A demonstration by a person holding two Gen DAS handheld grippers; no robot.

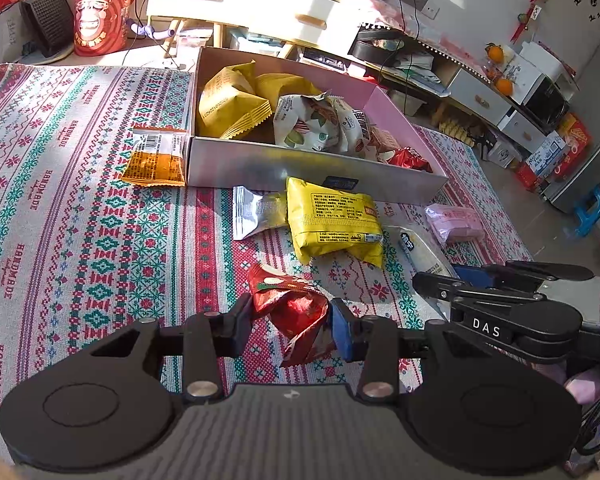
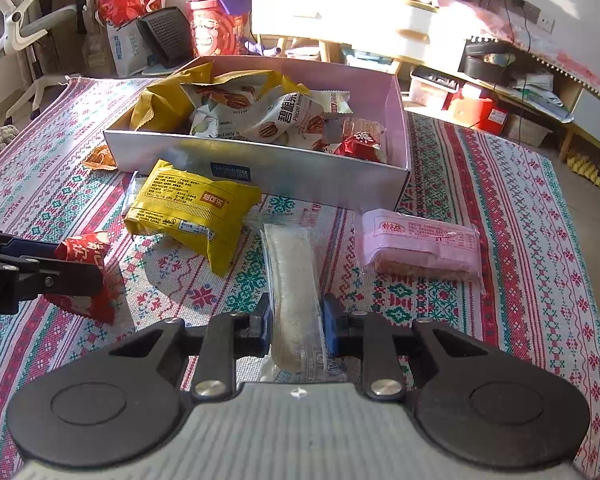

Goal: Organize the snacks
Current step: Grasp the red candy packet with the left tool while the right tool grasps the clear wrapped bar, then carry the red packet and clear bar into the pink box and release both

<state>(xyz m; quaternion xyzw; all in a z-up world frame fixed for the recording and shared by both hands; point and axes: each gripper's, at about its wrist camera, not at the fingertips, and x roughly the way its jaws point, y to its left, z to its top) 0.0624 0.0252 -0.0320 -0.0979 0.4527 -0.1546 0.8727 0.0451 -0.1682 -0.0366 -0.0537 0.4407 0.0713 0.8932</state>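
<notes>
My left gripper is shut on a crinkled red snack packet, held just above the patterned cloth; the same packet shows at the left of the right wrist view. My right gripper is shut on a long clear packet with a pale bar, which lies along the fingers toward the box. The open pink-lined box sits ahead, holding yellow, white and red packets. A yellow packet and a silver packet lie in front of it.
An orange packet lies at the box's left corner. A pink wrapped packet rests on the cloth to the right. Beyond the cloth stand a white drawer unit, a red tin and low shelves.
</notes>
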